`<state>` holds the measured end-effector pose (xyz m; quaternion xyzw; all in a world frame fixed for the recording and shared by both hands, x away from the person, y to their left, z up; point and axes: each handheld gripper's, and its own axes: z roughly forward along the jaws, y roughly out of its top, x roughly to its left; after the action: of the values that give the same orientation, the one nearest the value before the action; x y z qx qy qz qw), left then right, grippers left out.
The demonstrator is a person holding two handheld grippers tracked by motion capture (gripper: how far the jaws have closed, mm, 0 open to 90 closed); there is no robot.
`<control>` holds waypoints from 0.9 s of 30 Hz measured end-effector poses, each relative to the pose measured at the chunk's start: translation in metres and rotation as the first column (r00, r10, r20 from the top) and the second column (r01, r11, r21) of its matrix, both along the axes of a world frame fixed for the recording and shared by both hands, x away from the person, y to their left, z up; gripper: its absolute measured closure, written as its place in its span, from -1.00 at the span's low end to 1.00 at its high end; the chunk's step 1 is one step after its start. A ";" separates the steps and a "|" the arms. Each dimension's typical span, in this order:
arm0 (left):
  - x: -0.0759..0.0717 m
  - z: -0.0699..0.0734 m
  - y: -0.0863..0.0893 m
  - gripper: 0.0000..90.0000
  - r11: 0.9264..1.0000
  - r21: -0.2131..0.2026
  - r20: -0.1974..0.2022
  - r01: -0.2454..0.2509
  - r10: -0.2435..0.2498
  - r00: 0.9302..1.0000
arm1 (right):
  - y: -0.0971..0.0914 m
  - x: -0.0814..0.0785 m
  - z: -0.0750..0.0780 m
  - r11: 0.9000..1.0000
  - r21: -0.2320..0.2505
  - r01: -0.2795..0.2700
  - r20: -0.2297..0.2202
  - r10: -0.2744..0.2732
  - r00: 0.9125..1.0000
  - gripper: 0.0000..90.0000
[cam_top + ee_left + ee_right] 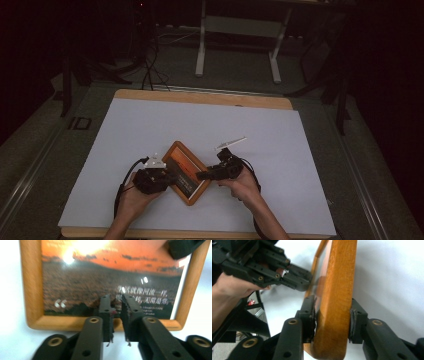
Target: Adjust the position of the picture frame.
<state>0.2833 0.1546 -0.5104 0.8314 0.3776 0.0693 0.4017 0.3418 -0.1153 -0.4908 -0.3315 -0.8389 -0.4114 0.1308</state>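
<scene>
While the wooden picture frame (186,172) lies cornerwise on the white sheet (150,130), near the sheet's front edge, both grippers work at it. Right gripper (333,315): jaws clamped across the frame's wooden side bar, one pad on each face. Left gripper (117,305): at the frame's opposite side, over the glass near the lower bar, jaws slightly apart, nothing between them.

High view: dim room, dark at the edges, with the white surface (150,130) evenly lit. Gripper views: brighter and softly blurred; glare whitens the glass of the picture frame (82,247), near fingers (105,312) out of focus.
</scene>
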 end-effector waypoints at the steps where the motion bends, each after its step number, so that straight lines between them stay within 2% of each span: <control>1: 0.000 0.005 0.007 0.64 1.000 -0.018 0.025 -0.019 0.019 0.999 | 0.001 0.000 0.002 1.000 -0.001 -0.005 0.010 0.005 1.000 0.44; 2: 0.000 0.008 0.012 0.52 0.999 -0.039 0.038 -0.032 0.034 0.999 | 0.004 -0.001 0.005 1.000 -0.013 -0.016 0.031 0.016 0.999 0.46; 5: 0.001 0.016 0.030 0.37 0.994 -0.085 0.076 -0.065 0.071 0.995 | 0.009 -0.002 0.011 0.999 -0.030 -0.023 0.066 0.025 0.998 0.47; 8: 0.004 0.019 0.046 0.26 0.989 -0.120 0.101 -0.087 0.100 0.990 | 0.015 -0.004 0.016 0.998 -0.051 -0.041 0.111 0.047 0.993 0.49; 10: 0.007 0.019 0.055 0.18 0.986 -0.129 0.111 -0.105 0.119 0.987 | 0.019 -0.004 0.019 0.996 -0.064 -0.060 0.136 0.068 0.988 0.50; 12: 0.010 0.018 0.060 0.06 0.987 -0.116 0.124 -0.107 0.122 0.985 | 0.022 -0.003 0.022 0.994 -0.078 -0.083 0.163 0.094 0.982 0.51; 16: 0.018 0.015 0.063 -0.04 0.992 -0.112 0.130 -0.050 0.065 0.989 | 0.028 -0.003 0.027 0.985 -0.107 -0.133 0.217 0.154 0.964 0.52; 19: 0.023 0.013 0.061 -0.10 0.991 -0.132 0.129 -0.005 0.022 0.991 | 0.033 -0.006 0.032 0.975 -0.142 -0.169 0.265 0.202 0.943 0.52; 20: 0.024 0.013 0.061 -0.13 0.991 -0.136 0.128 0.008 0.010 0.992 | 0.035 -0.009 0.034 0.970 -0.158 -0.183 0.290 0.223 0.931 0.53; 21: 0.026 0.012 0.061 -0.15 0.988 -0.150 0.122 0.029 -0.011 0.992 | 0.037 -0.010 0.035 0.967 -0.168 -0.192 0.302 0.236 0.924 0.53; 22: 0.027 0.011 0.062 -0.19 0.986 -0.163 0.116 0.044 -0.025 0.993 | 0.038 -0.012 0.037 0.961 -0.186 -0.206 0.323 0.258 0.910 0.53; 23: 0.028 0.009 0.062 -0.20 0.982 -0.176 0.109 0.074 -0.055 0.993 | 0.039 -0.013 0.037 0.957 -0.195 -0.215 0.337 0.271 0.901 0.53; 24: 0.028 0.008 0.062 -0.22 0.980 -0.178 0.109 0.085 -0.066 0.992 | 0.040 -0.014 0.038 0.951 -0.209 -0.228 0.352 0.291 0.889 0.53; 26: 0.029 0.007 0.063 -0.23 0.973 -0.196 0.109 0.123 -0.103 0.989 | 0.041 -0.015 0.039 0.944 -0.219 -0.248 0.372 0.316 0.873 0.53; 27: 0.029 0.007 0.063 -0.23 0.970 -0.202 0.111 0.134 -0.114 0.987 | 0.041 -0.015 0.039 0.938 -0.226 -0.263 0.386 0.334 0.860 0.53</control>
<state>0.3121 0.2176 -0.5038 0.8022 0.3098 0.0449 0.5084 0.3264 -0.0742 -0.4516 -0.1110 -0.9196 -0.3764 -0.0176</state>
